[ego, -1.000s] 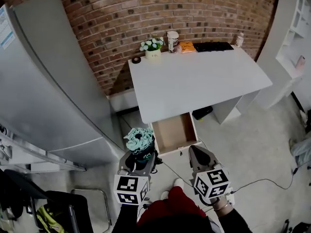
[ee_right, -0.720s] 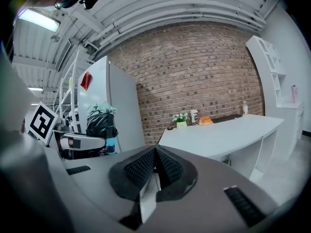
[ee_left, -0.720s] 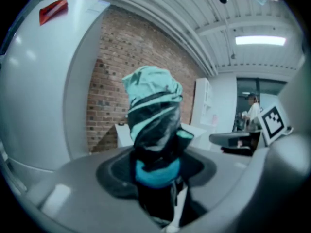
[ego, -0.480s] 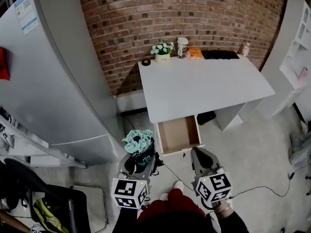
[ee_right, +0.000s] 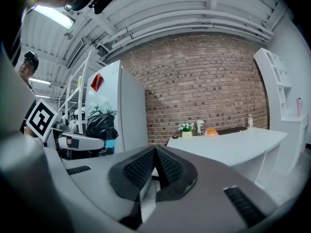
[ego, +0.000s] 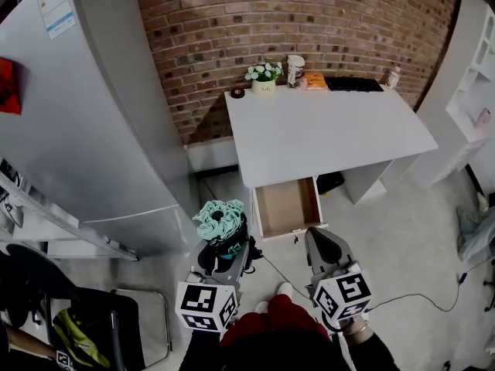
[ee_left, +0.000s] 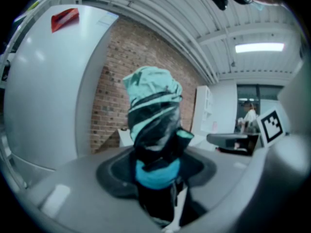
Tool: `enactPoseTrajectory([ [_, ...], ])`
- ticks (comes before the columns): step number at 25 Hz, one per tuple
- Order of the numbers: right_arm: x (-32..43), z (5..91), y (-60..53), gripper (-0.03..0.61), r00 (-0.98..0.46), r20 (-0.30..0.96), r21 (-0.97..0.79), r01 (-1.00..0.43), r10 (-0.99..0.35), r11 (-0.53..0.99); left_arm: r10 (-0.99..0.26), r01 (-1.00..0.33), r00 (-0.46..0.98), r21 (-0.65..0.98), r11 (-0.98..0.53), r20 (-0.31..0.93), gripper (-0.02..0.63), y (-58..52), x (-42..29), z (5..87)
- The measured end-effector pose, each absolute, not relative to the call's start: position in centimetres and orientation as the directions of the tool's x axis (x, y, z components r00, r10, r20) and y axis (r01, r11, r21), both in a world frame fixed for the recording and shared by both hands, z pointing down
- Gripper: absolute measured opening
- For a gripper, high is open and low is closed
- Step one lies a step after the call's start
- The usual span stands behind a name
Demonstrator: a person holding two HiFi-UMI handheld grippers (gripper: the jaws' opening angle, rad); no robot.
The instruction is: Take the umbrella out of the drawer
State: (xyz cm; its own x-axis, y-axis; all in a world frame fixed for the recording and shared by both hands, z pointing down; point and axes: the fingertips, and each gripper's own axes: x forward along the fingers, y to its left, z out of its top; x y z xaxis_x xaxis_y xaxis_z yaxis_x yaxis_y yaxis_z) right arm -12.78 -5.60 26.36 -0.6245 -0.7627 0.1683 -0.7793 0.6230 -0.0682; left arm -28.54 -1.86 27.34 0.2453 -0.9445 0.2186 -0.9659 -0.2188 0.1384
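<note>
My left gripper [ego: 226,247] is shut on a folded umbrella [ego: 220,226] in teal and black, held upright in the air to the left of the open drawer [ego: 286,207]. In the left gripper view the umbrella [ee_left: 155,130] stands between the jaws and fills the middle. My right gripper [ego: 325,247] is shut and holds nothing; its pads [ee_right: 155,166] meet at the tips. It hangs just below the drawer's front edge. The drawer's wooden inside shows bare under the white desk [ego: 332,130].
A grey fridge [ego: 85,122] rises at the left, close to the umbrella. On the desk's far edge stand a flower pot [ego: 264,74], a cup [ego: 295,69] and a black keyboard [ego: 354,84]. White shelves [ego: 472,76] stand at the right. A cable [ego: 418,304] lies on the floor.
Both grippers have lifted a little, the umbrella with the left one. The head view has shifted, so the desk and drawer sit slightly to the right and higher.
</note>
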Motion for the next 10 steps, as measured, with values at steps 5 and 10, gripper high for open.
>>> enactPoseTrajectory([
  [5,-13.4,26.1,-4.9,0.002,-0.632,0.153,-0.058,-0.773,-0.760,0.631,-0.947,-0.966,0.241,0.141,-0.215,0.212,0.229,-1.6,-28.9,27.1],
  [10,-14.0,25.7,-4.3,0.002,-0.639,0.144,-0.071,-0.768,-0.756,0.636,-0.947,-0.966,0.247,0.133,-0.223,0.206,0.229,-1.2,-29.3,26.7],
])
